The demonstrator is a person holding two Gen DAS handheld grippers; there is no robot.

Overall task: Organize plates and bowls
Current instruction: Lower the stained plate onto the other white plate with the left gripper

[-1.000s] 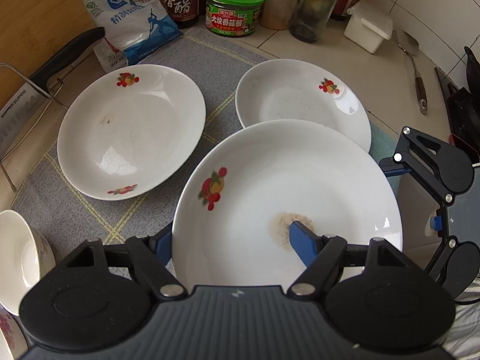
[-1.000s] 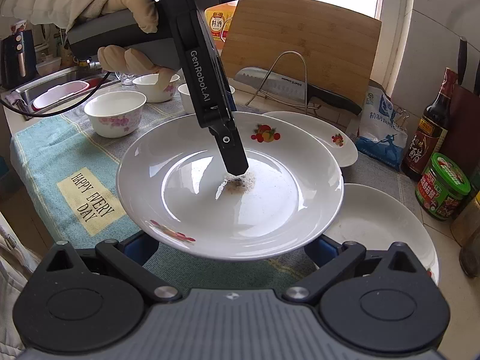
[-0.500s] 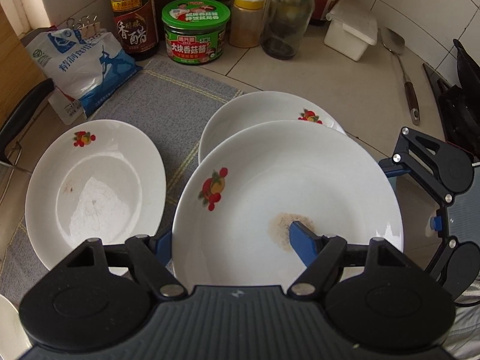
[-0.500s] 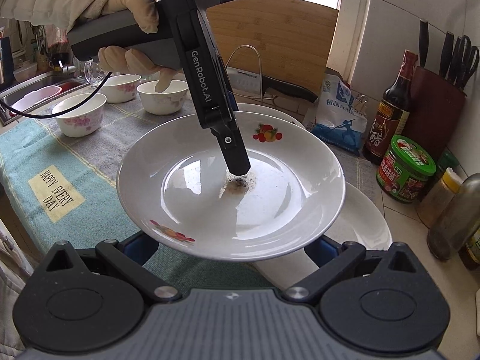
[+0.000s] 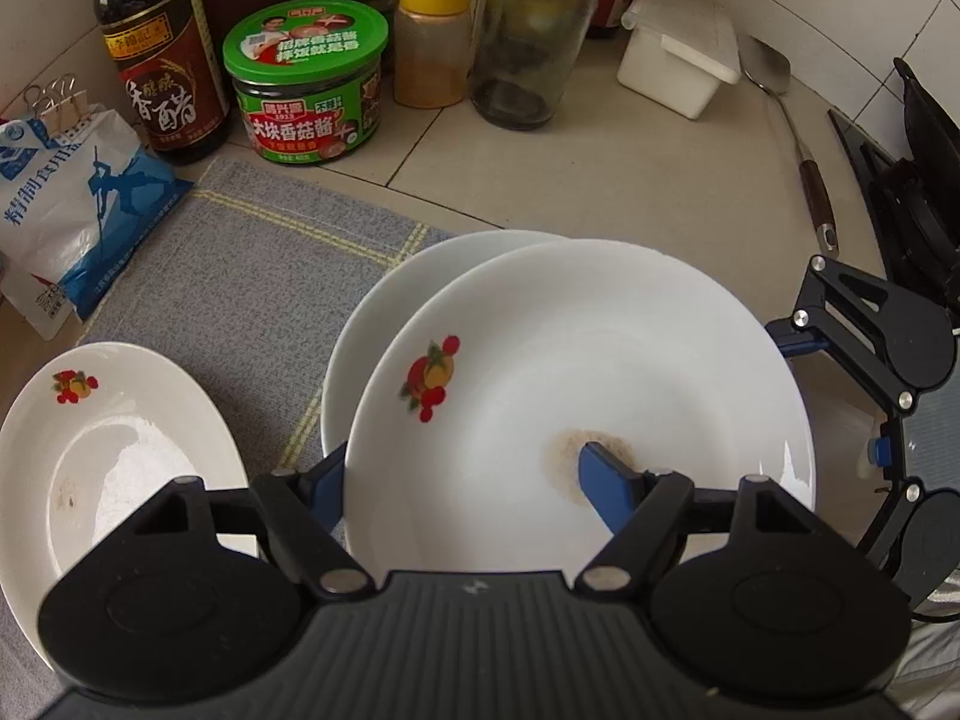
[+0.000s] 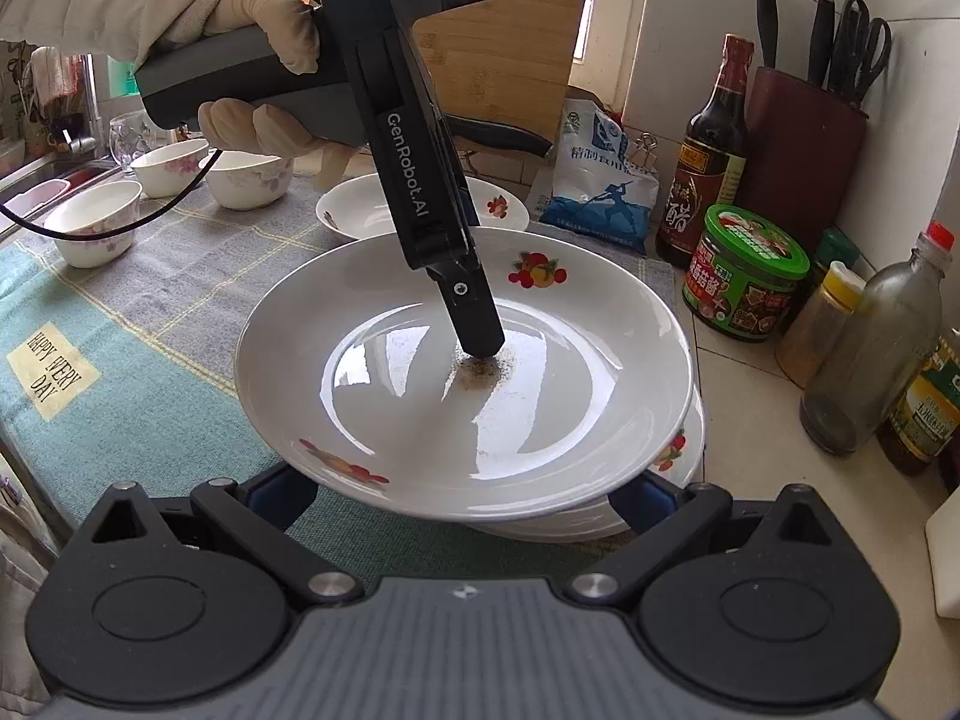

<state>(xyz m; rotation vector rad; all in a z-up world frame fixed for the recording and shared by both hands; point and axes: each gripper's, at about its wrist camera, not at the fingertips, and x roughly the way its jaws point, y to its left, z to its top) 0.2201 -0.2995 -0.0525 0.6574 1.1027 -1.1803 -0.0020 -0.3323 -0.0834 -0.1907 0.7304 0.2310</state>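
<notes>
A white plate with a fruit print and a brown stain (image 5: pixel 576 384) (image 6: pixel 462 378) is held in the air. My left gripper (image 5: pixel 462 474) is shut on its rim, one blue finger inside (image 5: pixel 606 480), one below. My right gripper (image 6: pixel 462 498) sits wide around the plate's near edge; its fingers are hidden under it. The plate hovers just above a second plate (image 5: pixel 384 324) (image 6: pixel 666 468) on the grey mat. A third plate (image 5: pixel 114 450) (image 6: pixel 372 210) lies to the left.
A vinegar bottle (image 5: pixel 162 60), green-lidded jar (image 5: pixel 306 84), spice jar (image 5: pixel 432 42), glass bottle (image 5: pixel 528 30) and salt bag (image 5: pixel 72 204) stand behind. Several bowls (image 6: pixel 96 222) sit far left. A spatula (image 5: pixel 804 156) and stove (image 5: pixel 918 180) lie to the right.
Both grippers carried the plate rightward, from between the two resting plates to directly above the right-hand plate. The grip has not changed.
</notes>
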